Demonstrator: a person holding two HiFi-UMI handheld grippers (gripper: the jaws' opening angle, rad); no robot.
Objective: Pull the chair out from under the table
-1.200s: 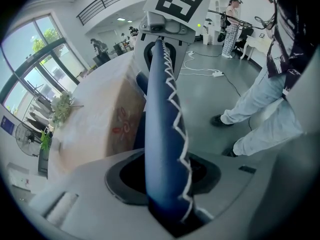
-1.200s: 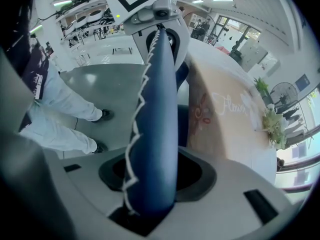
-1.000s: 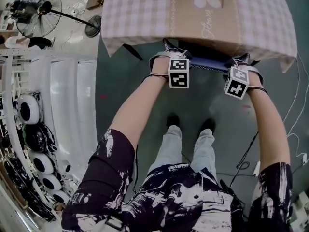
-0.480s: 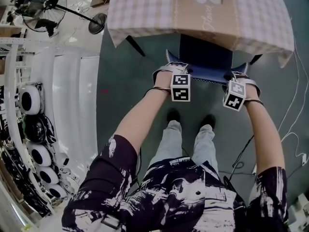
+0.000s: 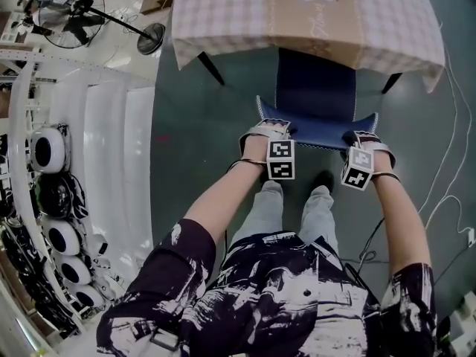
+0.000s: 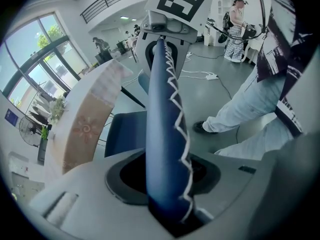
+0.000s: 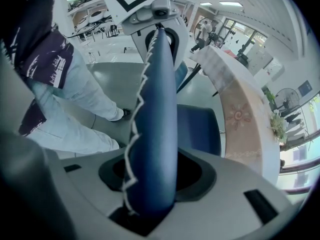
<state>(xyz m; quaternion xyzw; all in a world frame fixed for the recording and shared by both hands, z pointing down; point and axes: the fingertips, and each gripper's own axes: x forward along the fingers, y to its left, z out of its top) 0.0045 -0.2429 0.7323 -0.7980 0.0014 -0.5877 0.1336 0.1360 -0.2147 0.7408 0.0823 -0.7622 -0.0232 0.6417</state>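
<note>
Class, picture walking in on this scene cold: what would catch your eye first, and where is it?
A dark blue chair, backrest edged in white zigzag stitching, stands at centre, its seat partly under the checked-cloth table at the top. The left gripper and right gripper each clamp the backrest's top edge, one near each end. A standing fan sits far upper left.

The head view looks steeply down onto the chair (image 5: 315, 88) and cloth-covered surface (image 5: 245, 13), while each gripper view sits hard against the backrest (image 6: 162, 134) — the left sighting along it to the right tongs (image 6: 161, 38), the right to the left tongs (image 7: 160, 31) — all sharing that backrest.
</note>
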